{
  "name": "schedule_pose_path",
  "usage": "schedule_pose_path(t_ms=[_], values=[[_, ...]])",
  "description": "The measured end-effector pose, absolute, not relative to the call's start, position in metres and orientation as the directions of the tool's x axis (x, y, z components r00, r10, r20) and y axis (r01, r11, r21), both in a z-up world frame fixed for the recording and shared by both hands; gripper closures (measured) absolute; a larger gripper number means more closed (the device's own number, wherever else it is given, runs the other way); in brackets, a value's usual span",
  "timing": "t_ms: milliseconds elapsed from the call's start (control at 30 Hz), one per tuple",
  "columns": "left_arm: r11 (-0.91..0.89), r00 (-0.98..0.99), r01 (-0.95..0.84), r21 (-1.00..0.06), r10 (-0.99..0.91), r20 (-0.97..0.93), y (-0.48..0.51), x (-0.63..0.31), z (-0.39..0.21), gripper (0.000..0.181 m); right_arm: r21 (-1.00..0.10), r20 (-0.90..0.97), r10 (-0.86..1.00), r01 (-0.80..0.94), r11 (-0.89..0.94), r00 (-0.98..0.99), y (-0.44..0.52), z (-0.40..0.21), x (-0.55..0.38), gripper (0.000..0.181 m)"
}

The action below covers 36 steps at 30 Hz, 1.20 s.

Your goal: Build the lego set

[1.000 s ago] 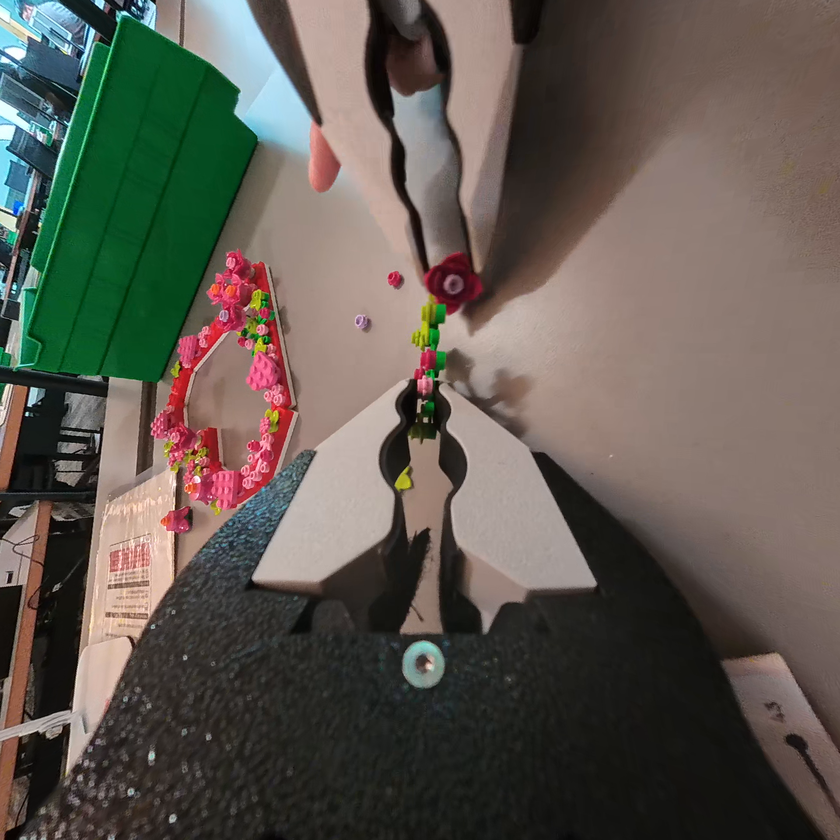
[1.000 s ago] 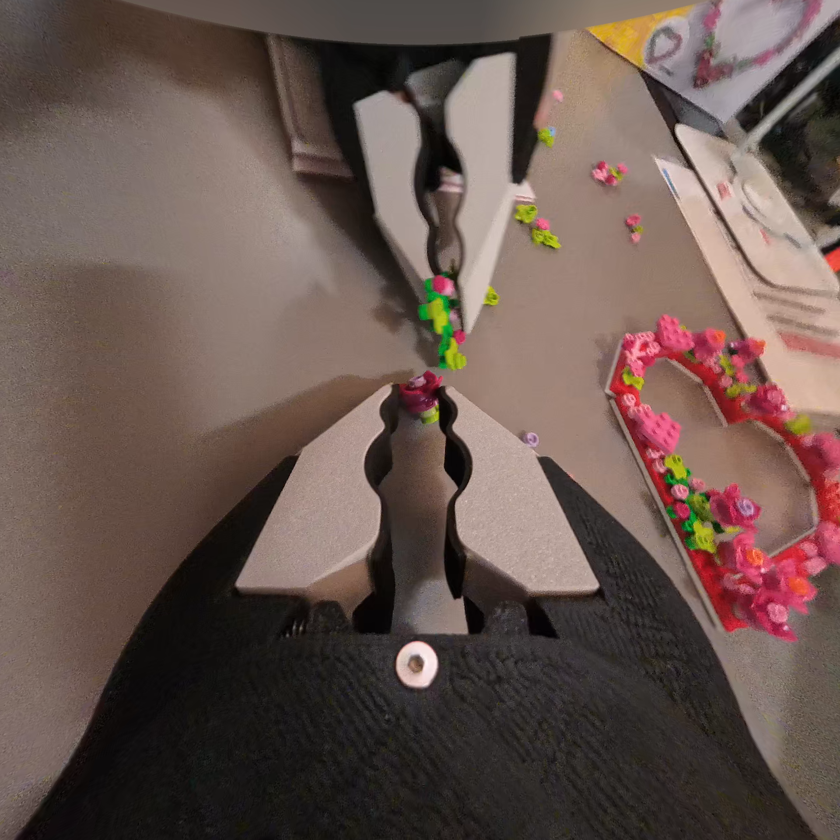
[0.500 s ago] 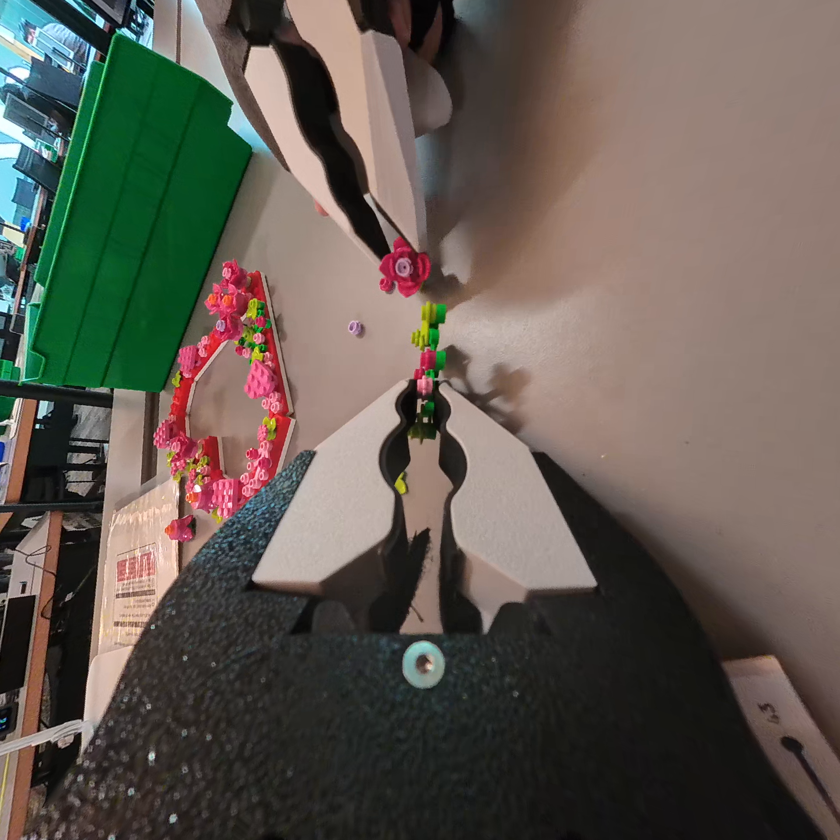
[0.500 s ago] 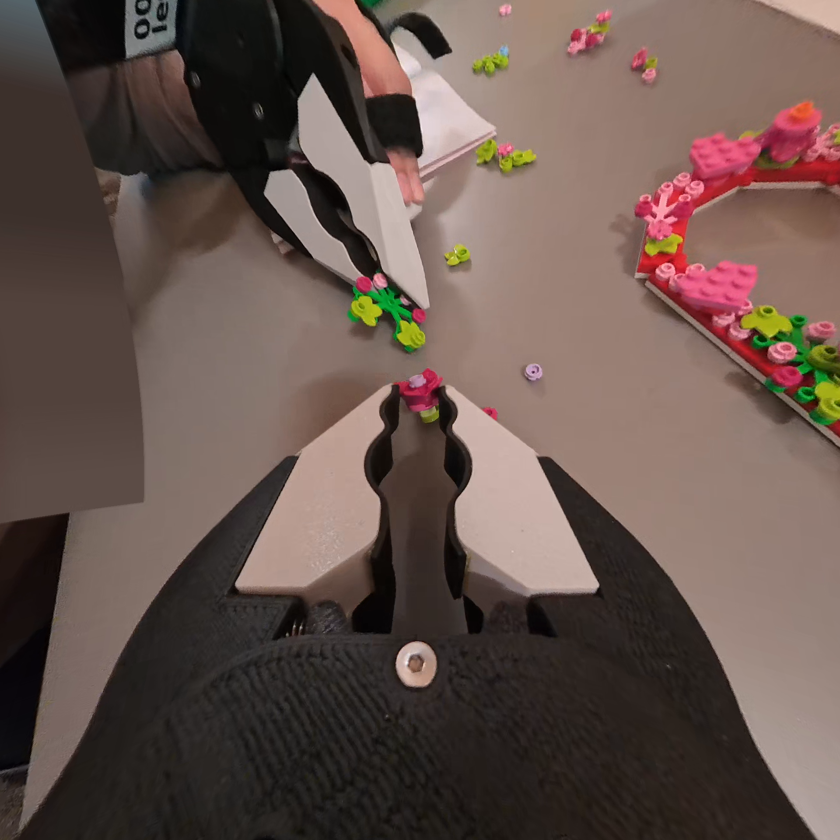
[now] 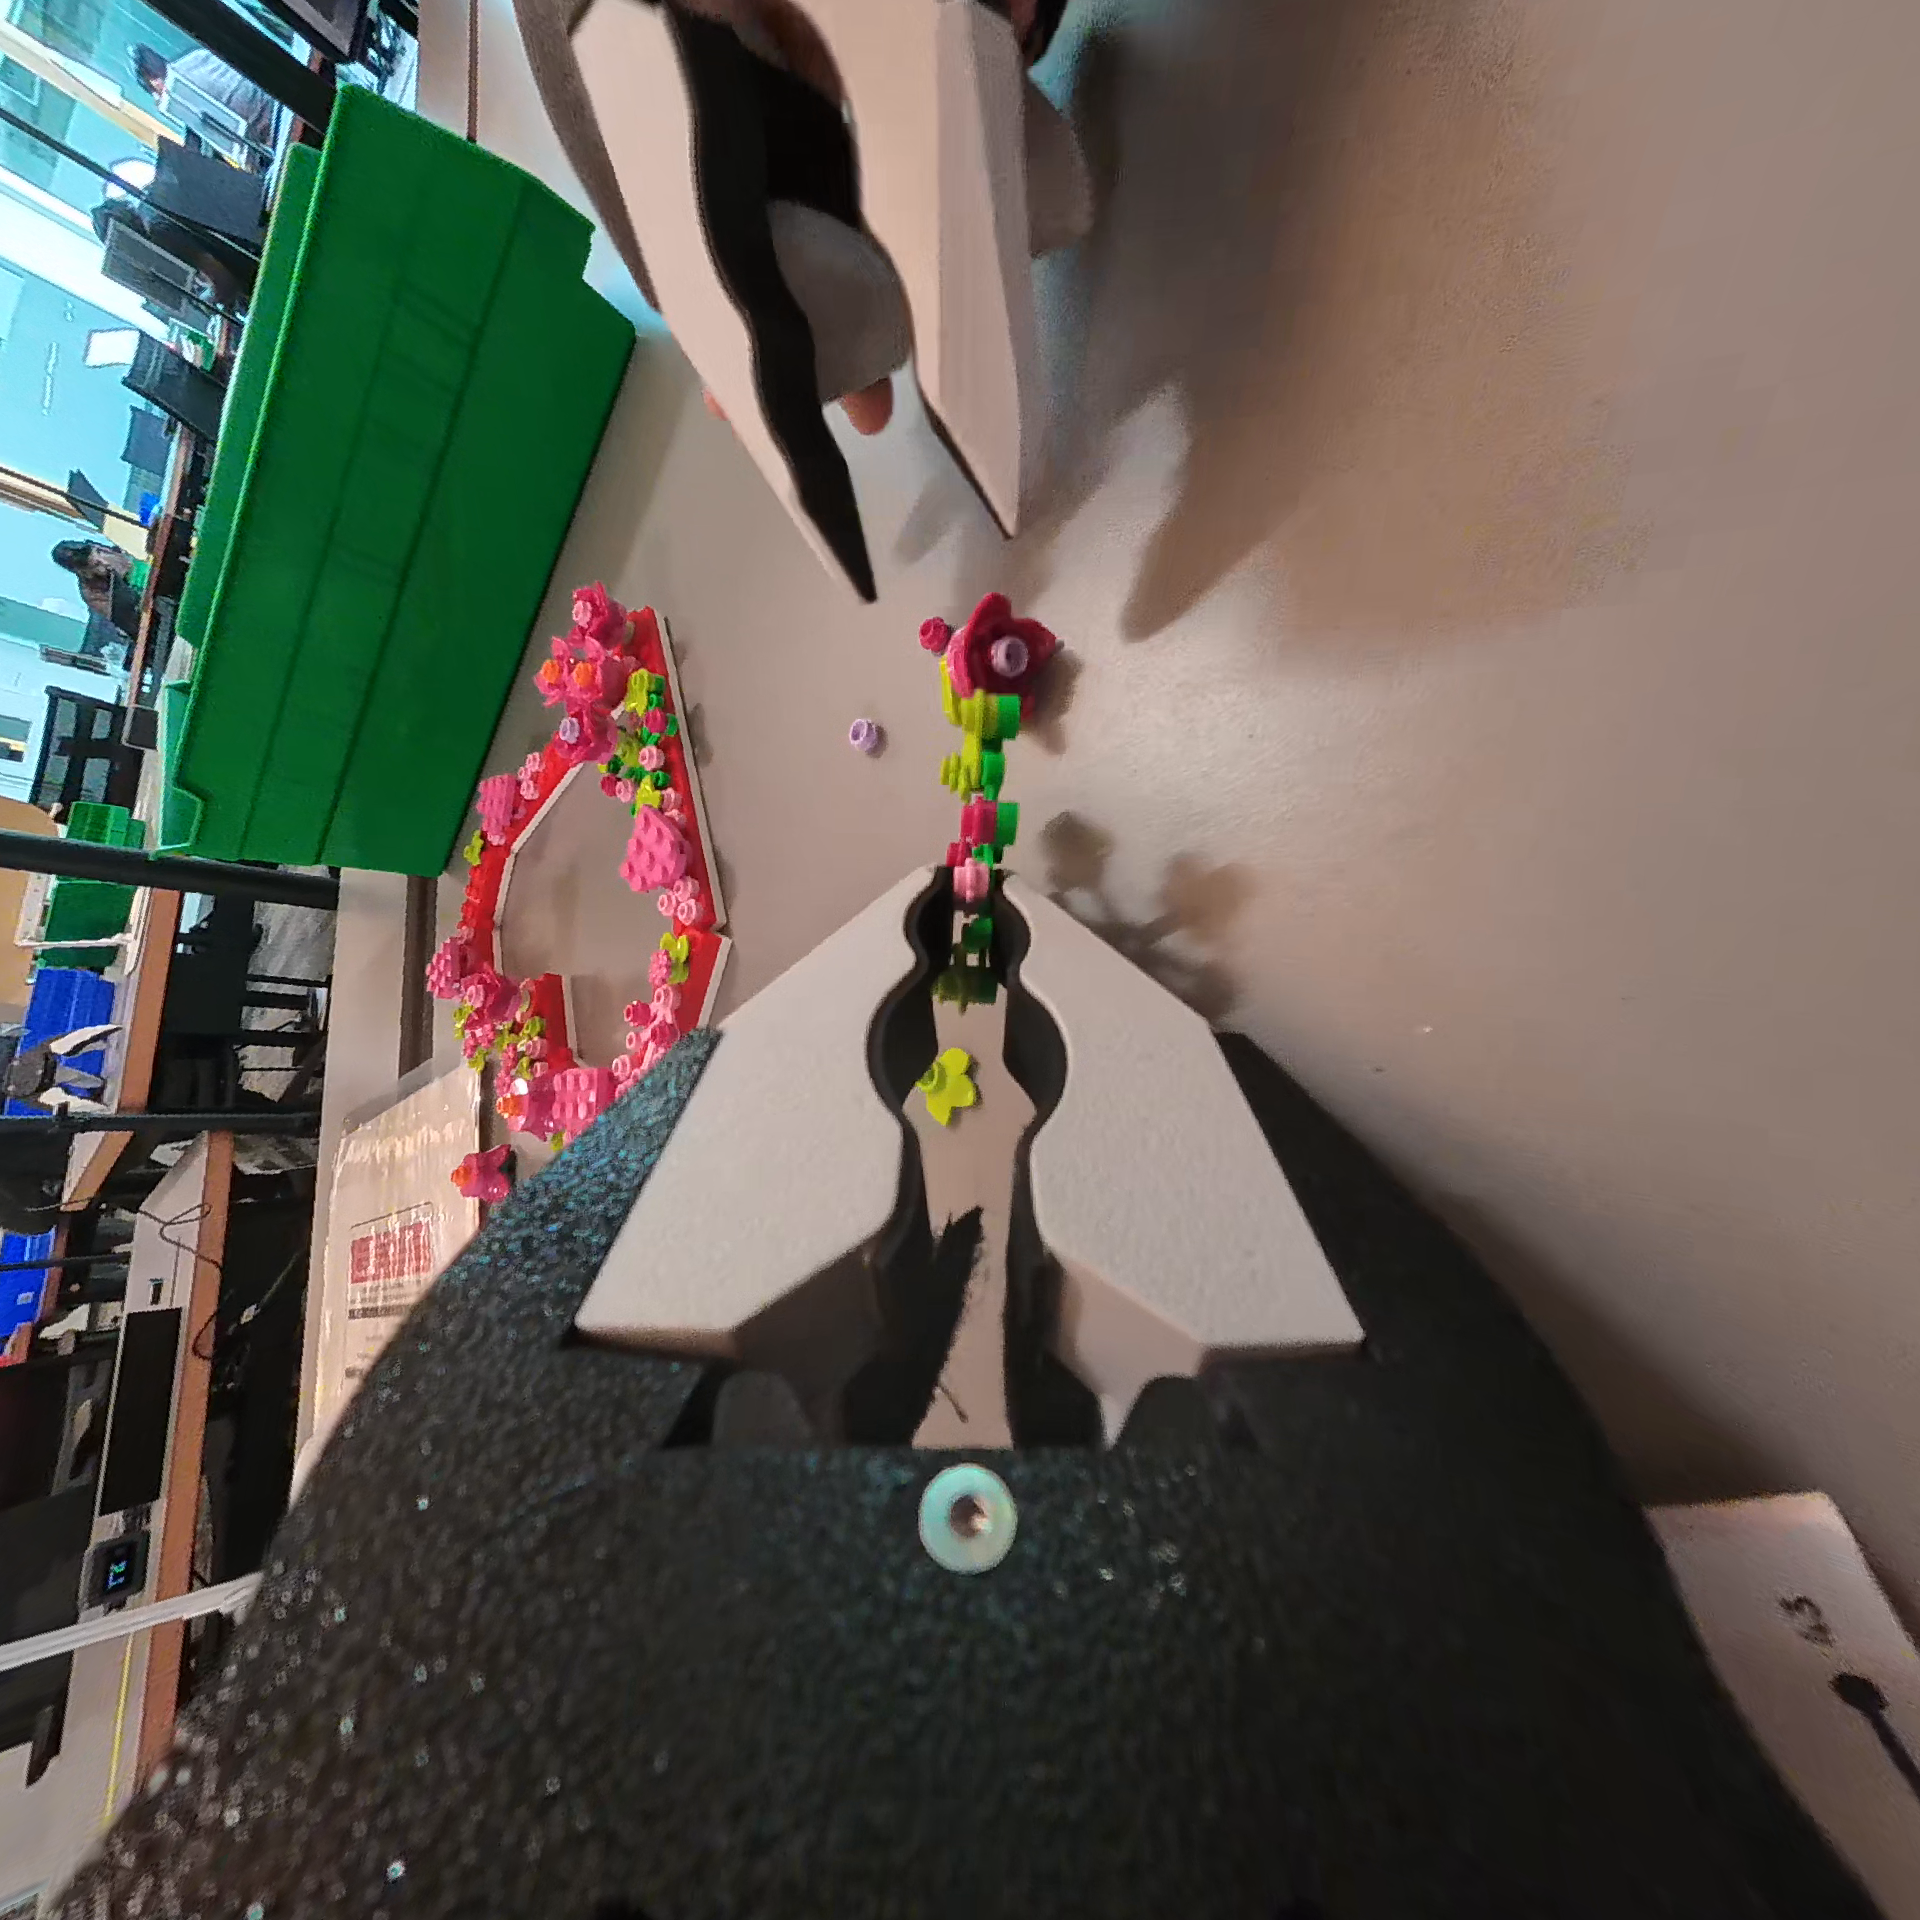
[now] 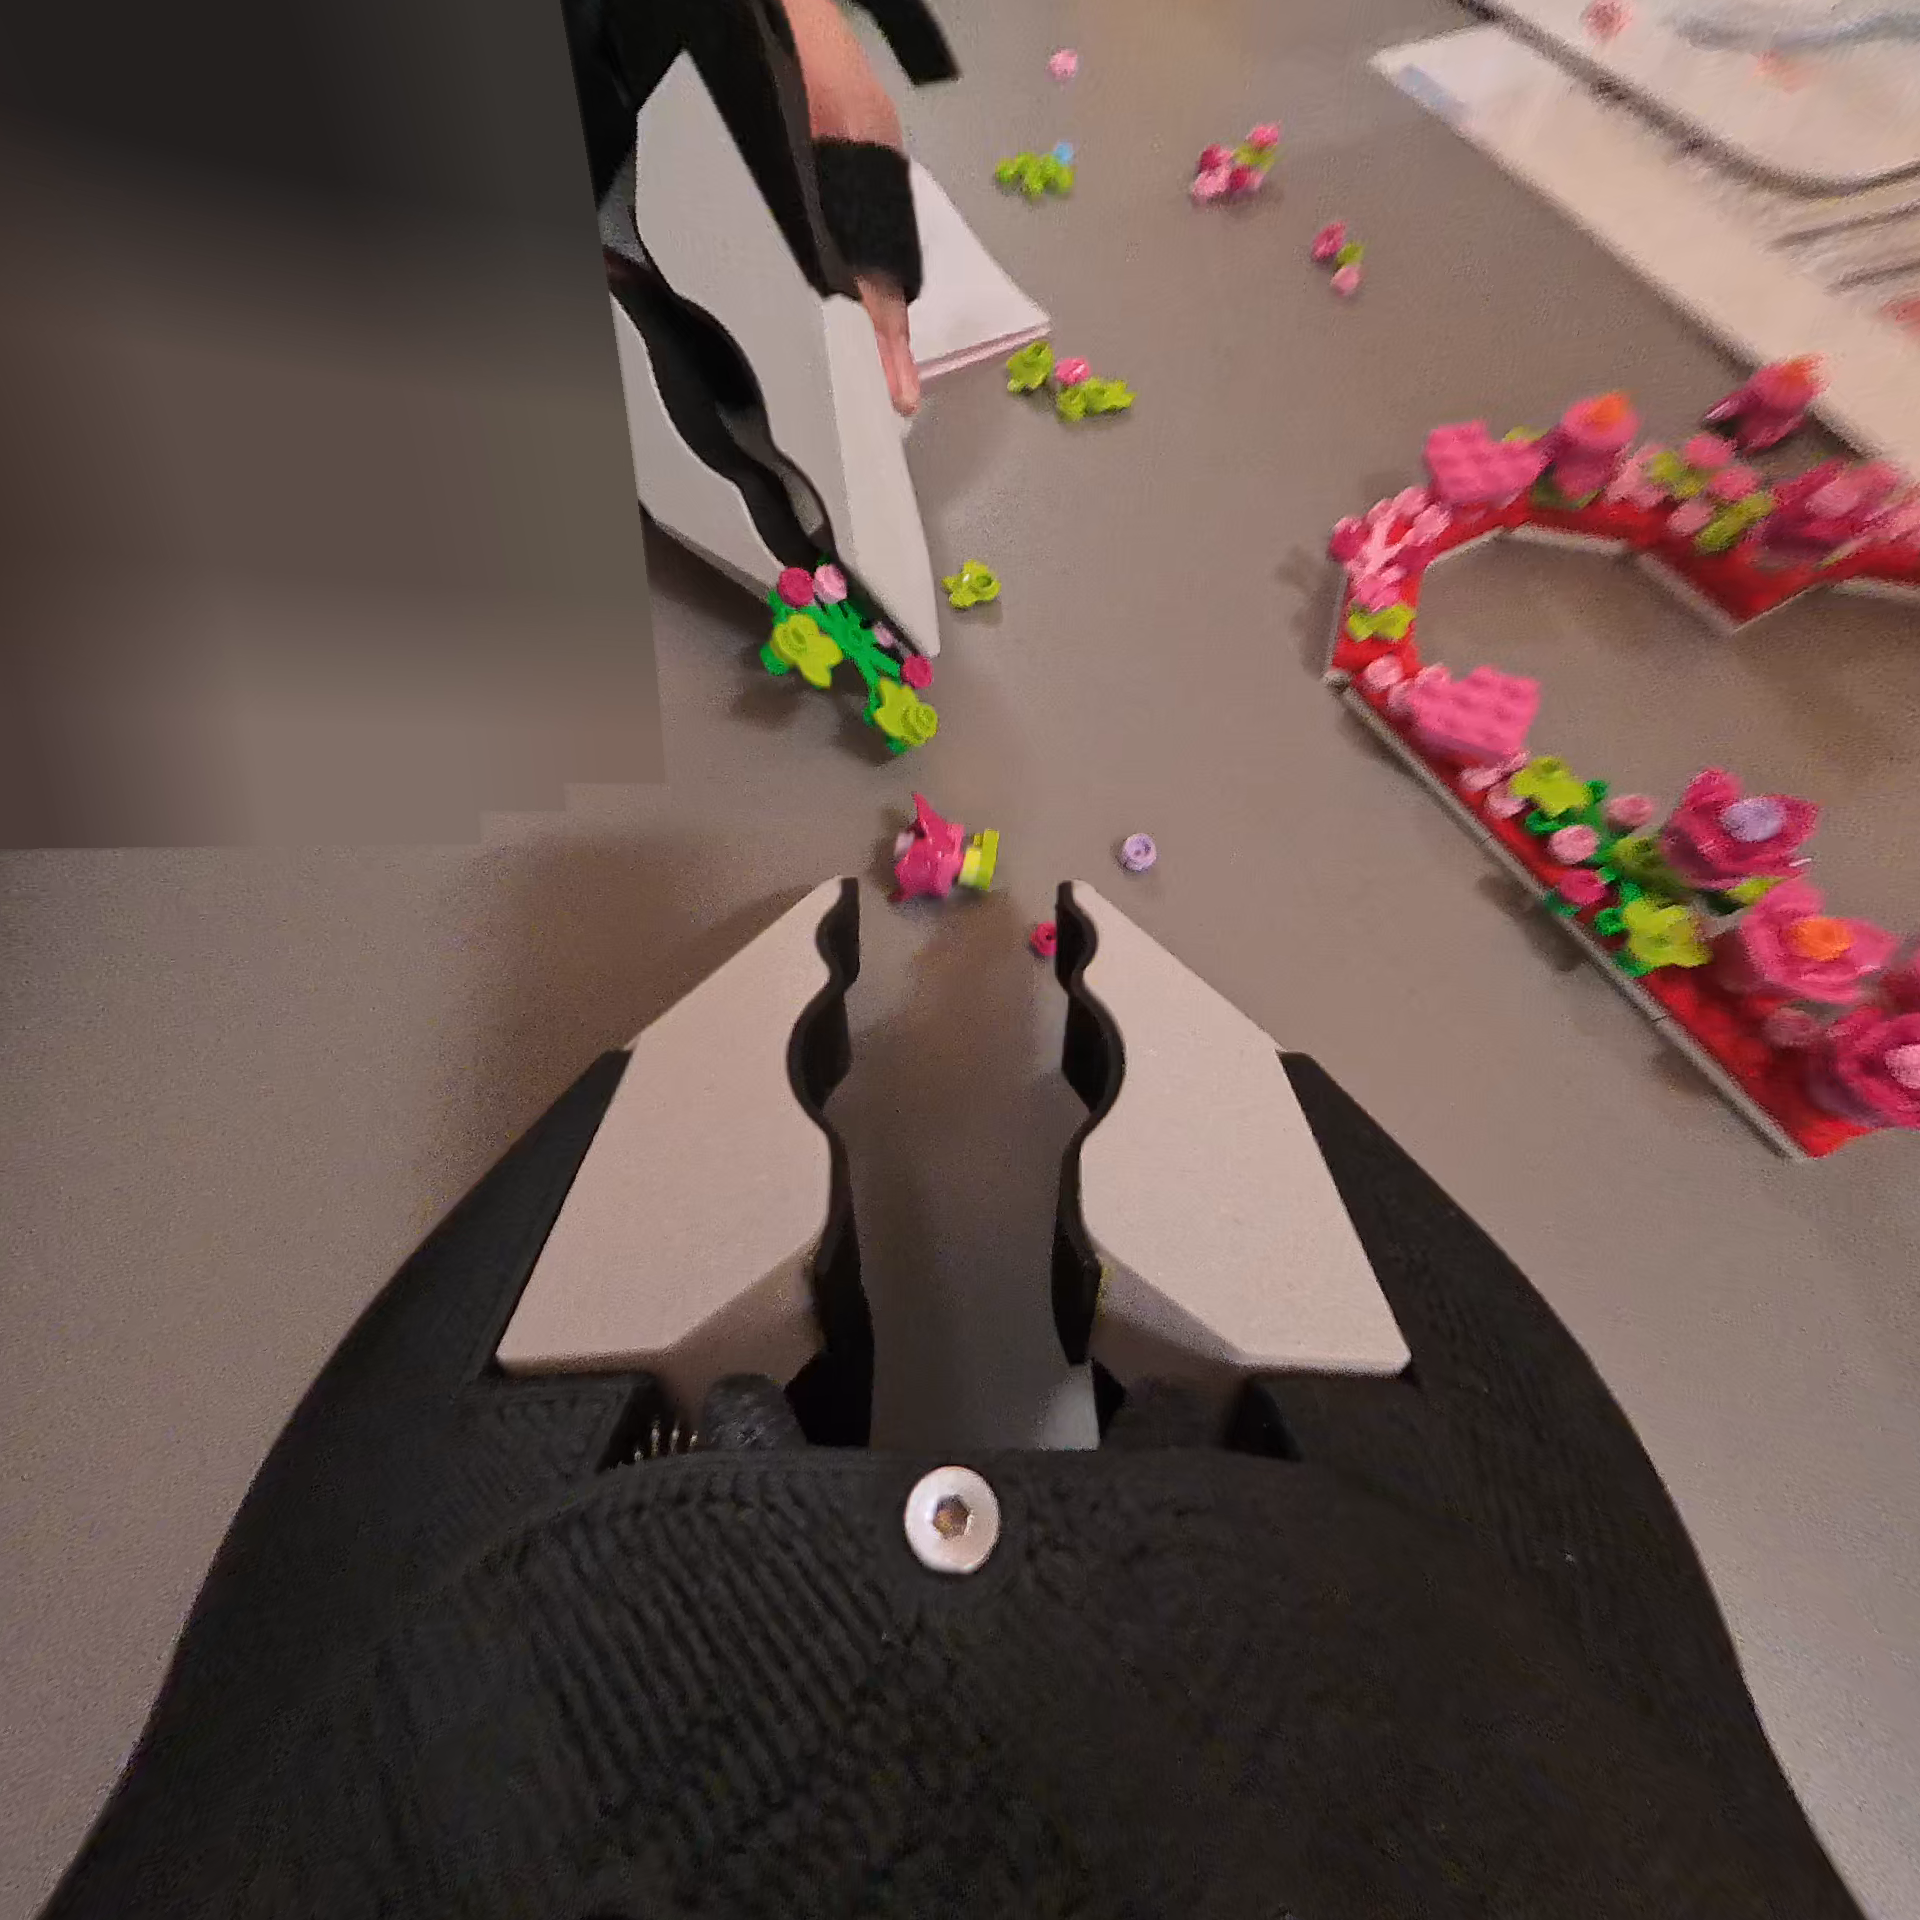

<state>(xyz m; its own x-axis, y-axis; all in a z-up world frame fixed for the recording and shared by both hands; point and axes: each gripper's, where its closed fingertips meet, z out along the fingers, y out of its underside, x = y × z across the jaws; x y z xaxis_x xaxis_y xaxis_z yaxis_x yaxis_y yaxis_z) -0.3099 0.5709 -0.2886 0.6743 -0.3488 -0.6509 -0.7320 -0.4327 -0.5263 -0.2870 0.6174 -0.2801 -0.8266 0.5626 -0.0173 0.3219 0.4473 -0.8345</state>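
My left gripper [image 5: 971,883] is shut on a green stem piece [image 5: 982,779] with lime leaves and small pink flowers; it also shows in the right wrist view [image 6: 847,655]. A dark pink rose [image 5: 997,655] lies on the grey table just beyond the stem's far end. In the right wrist view the rose [image 6: 940,852] lies on its side just ahead of my right gripper [image 6: 956,899], which is open and empty. The right gripper also shows in the left wrist view [image 5: 935,551], above the rose. The red heart-shaped frame [image 5: 582,862] covered in pink flowers lies to the left [image 6: 1621,831].
A lilac stud [image 5: 864,735] and a small dark pink stud [image 6: 1044,938] lie near the rose. Loose lime and pink pieces [image 6: 1070,384] are scattered farther off. A green bin [image 5: 384,488] stands beyond the heart. White sheets [image 6: 1662,156] lie at the table's edge.
My right gripper has opened and let go of the rose, which now lies on the table by the stem's end. The right gripper has drawn back. The left gripper still holds the stem.
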Motion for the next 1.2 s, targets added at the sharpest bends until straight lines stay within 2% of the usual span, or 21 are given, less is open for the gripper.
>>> schedule_pose_path(t_ms=[133,267,500,933,1200], values=[[-0.439,0.671,-0.734,-0.519,-0.346,-0.656,0.570,-0.311,-0.290,0.177,-0.855,0.181,0.633,0.198,0.479,-0.752,0.604,-0.270,-0.292,0.141],[-0.439,0.655,-0.746,-0.500,-0.354,-0.667,0.569,-0.311,-0.294,0.177,-0.773,0.287,0.591,0.181,0.607,-0.754,0.602,-0.290,-0.290,0.142],[-0.439,0.635,-0.761,-0.477,-0.358,-0.685,0.570,-0.311,-0.298,0.177,-0.775,0.257,0.661,0.258,0.576,-0.705,0.628,-0.287,-0.302,0.151],[-0.428,0.591,-0.792,-0.436,-0.355,-0.725,0.572,-0.311,-0.298,0.177,-0.794,0.151,0.667,0.312,0.522,-0.730,0.619,-0.292,-0.298,0.146],[-0.420,0.566,-0.808,-0.414,-0.356,-0.744,0.574,-0.310,-0.298,0.177,-0.765,0.195,0.667,0.314,0.562,-0.719,0.618,-0.297,-0.299,0.158]])
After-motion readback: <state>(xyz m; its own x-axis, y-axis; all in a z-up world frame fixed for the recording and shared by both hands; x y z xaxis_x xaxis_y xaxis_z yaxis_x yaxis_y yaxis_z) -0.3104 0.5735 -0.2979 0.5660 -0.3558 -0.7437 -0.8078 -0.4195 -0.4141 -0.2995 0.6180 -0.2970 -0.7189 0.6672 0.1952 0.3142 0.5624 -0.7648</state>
